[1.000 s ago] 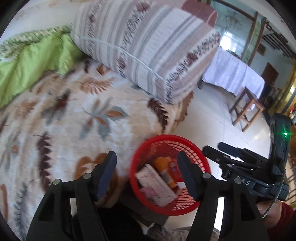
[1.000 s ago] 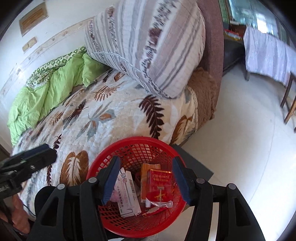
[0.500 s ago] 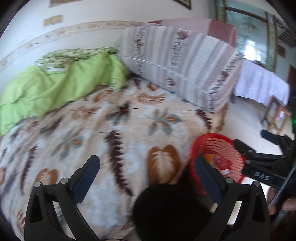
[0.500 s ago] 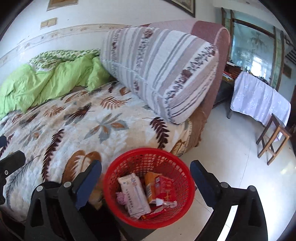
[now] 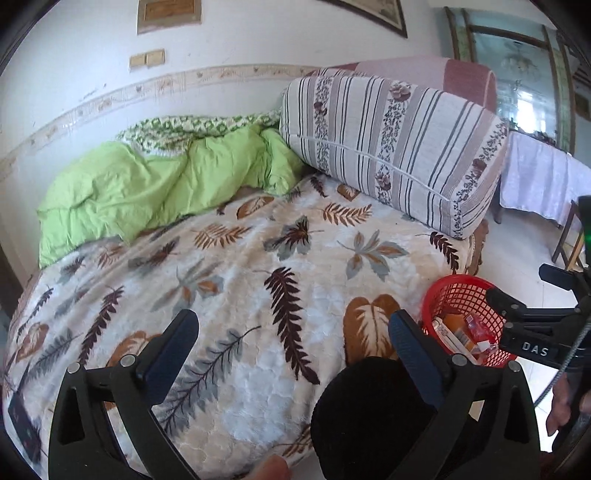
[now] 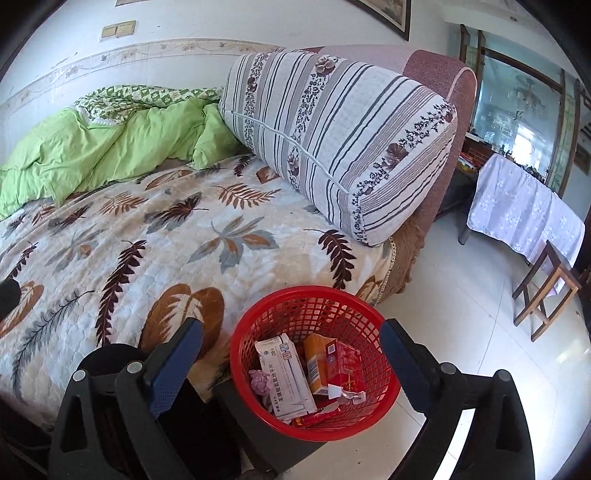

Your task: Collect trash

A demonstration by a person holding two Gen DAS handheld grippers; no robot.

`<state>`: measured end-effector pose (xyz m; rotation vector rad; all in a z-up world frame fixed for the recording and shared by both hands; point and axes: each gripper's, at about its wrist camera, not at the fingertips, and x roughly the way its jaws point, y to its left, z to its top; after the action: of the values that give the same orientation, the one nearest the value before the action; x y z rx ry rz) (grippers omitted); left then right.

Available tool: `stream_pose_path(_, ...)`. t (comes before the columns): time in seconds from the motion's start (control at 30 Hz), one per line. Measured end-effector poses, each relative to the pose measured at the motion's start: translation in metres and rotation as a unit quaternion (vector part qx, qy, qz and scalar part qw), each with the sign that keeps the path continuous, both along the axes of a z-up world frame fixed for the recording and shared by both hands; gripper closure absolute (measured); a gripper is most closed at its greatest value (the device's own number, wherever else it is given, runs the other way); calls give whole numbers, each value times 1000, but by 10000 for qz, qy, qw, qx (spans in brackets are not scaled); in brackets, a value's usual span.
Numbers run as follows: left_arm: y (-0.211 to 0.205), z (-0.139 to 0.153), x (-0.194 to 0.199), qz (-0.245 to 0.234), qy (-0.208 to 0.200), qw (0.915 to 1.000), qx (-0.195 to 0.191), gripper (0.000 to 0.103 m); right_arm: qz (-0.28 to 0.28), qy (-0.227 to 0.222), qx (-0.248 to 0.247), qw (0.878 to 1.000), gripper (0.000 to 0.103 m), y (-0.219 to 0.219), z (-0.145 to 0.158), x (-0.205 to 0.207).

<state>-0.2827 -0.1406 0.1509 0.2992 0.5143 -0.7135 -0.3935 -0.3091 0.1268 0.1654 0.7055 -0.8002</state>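
Left hand-held gripper [image 5: 291,336]: jaws spread wide, nothing between blue pads, held level, pointing forward. Right hand-held gripper [image 6: 291,347]: jaws equally wide, empty, tilted slightly down, just right of left.

Leaf-print bed [image 6: 155,240], white wall [image 6: 184,22], tiled floor [image 6: 461,332]

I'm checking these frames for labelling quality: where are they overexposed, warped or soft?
Left wrist view: the window behind the lilac-draped table blows out, the wall border bows from the fisheye, and the black rounded object between the fingers is featureless. Right wrist view: glare on the white tiled floor, yet print on the white carton in the red mesh basket stays sharp.
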Motion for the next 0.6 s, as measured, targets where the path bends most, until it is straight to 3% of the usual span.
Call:
stream_pose_path(0.33,-3,0,-9,-47,16,10000,82,0,-6,36,6,10000,6,2,-1,2)
stream_pose_path(0.6,10,3,7,121,220,9996,-140,0,26,44,18,10000,6,3,-2,3)
